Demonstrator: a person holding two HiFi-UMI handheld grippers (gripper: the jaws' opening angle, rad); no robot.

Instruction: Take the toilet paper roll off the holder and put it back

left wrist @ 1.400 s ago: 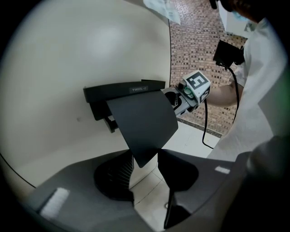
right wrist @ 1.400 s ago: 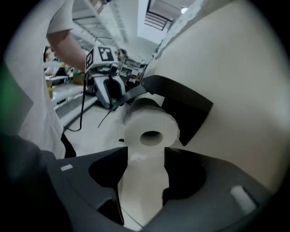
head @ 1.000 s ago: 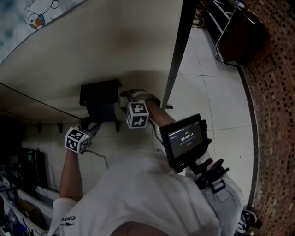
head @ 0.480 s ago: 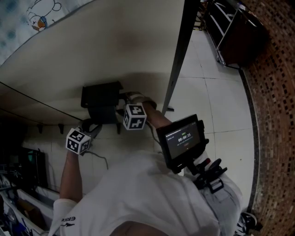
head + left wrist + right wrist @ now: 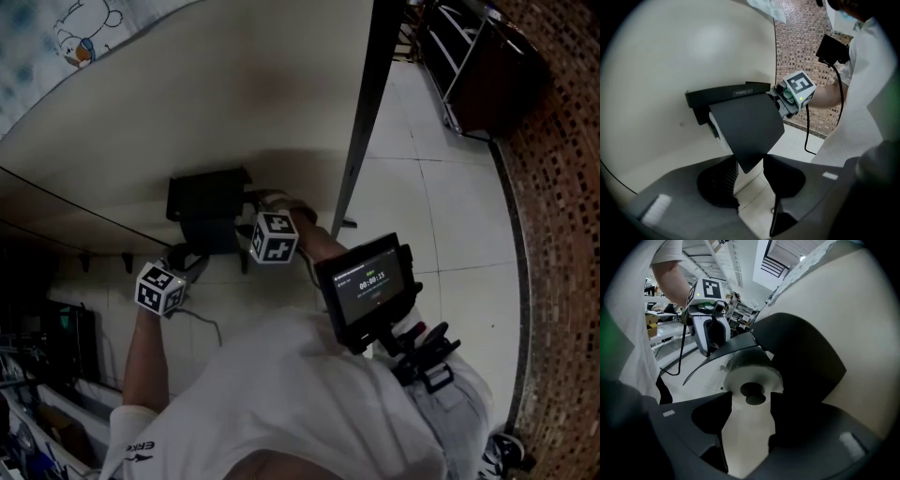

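Observation:
A black wall holder (image 5: 206, 208) carries the white toilet paper roll (image 5: 752, 380). Its end hole faces the right gripper view. My right gripper (image 5: 751, 404) is open, a jaw tip at each side of the roll's near end; I cannot tell whether they touch it. The holder's black flap (image 5: 747, 129) is swung out from the wall. Its lower corner hangs between the jaws of my open left gripper (image 5: 751, 176), with floor showing beside it. A sliver of the roll (image 5: 717, 129) shows under the flap. The other gripper's marker cube (image 5: 799, 86) appears beyond the holder.
The holder hangs on a plain cream wall (image 5: 234, 84). A dark metal post (image 5: 361, 122) stands just right of it on white floor tiles (image 5: 441, 216). A brick wall (image 5: 562, 187) lies to the right. A small screen (image 5: 367, 286) sits on the person's chest.
My right gripper has shifted a little to the left, closer to the holder. The left gripper has stayed nearly still below the flap.

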